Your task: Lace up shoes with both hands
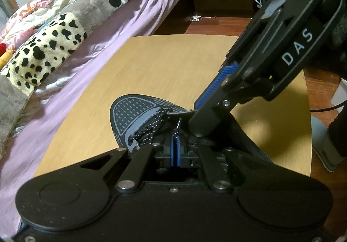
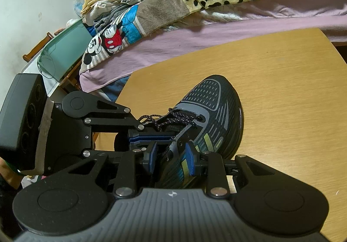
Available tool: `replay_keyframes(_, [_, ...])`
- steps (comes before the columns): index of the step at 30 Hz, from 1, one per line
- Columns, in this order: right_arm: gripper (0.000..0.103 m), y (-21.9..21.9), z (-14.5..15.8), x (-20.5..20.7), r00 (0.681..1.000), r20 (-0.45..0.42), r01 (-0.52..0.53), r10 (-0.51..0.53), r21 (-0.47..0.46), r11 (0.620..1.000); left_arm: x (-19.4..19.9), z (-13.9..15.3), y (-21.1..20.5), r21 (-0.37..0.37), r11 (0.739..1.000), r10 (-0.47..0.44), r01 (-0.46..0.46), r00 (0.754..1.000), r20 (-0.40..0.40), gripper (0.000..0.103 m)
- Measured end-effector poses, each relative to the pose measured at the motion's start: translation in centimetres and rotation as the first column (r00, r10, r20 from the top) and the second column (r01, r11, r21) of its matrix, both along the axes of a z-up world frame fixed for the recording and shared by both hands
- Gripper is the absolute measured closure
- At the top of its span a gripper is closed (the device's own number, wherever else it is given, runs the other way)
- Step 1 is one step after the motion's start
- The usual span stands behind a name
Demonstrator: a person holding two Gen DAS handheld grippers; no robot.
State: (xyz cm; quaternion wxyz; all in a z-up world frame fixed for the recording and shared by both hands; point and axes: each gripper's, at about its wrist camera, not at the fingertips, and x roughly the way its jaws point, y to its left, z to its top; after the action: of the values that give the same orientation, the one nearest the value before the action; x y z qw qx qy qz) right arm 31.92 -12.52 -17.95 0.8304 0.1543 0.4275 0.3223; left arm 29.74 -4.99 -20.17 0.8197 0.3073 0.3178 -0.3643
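1. On the table (image 2: 282, 81), toe toward 12 o'clock, sits the shoe (image 2: 212, 99).
2. Left gripper (image 1: 176, 141) pinches the lace (image 1: 179, 126); right gripper (image 2: 172, 155) gapes, straddling the eyelet flap.
3. Lower eyelets laced; upper ones apparently remain.

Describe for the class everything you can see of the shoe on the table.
The shoe is a dark navy mesh trainer with grey overlays and yellow-green side stripes, resting on the wooden table. Black laces flecked white cross near the toe; the upper eyelets look unlaced. The left gripper is shut on a lace end over the tongue. The right gripper is open, its pads straddling the shoe's side wall.
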Motion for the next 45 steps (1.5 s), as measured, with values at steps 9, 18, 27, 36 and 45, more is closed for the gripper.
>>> replay_keyframes(9, [0.073,-0.4,-0.1,0.1,0.999,-0.029,0.014,-0.013,0.042,0.999,0.0,0.0,-0.5,0.003,1.0,-0.003,0.003,1.0,0.012,0.101])
replay_keyframes(18, [0.072,-4.0,-1.6,1.3,0.965,-0.189,0.222,-0.184,0.208,0.953,0.1,0.0,-0.7,-0.007,1.0,0.002,-0.002,1.0,0.018,0.101])
replay_keyframes(27, [0.077,-5.0,-4.7,1.2,0.895,-0.329,0.395,-0.301,0.269,0.879,0.1,0.1,-0.7,-0.027,1.0,0.012,-0.011,0.999,0.03,0.101])
replay_keyframes(36, [0.082,-4.1,-5.1,1.2,0.878,-0.359,0.433,-0.316,0.316,0.844,-0.1,0.2,-0.6,-0.055,0.998,0.008,-0.006,0.999,0.032,0.101])
replay_keyframes(45, [0.099,-3.7,-5.1,1.3,0.877,-0.346,0.449,-0.334,0.337,0.828,-0.2,0.2,-0.6,-0.064,0.998,0.016,-0.014,1.0,0.026,0.101])
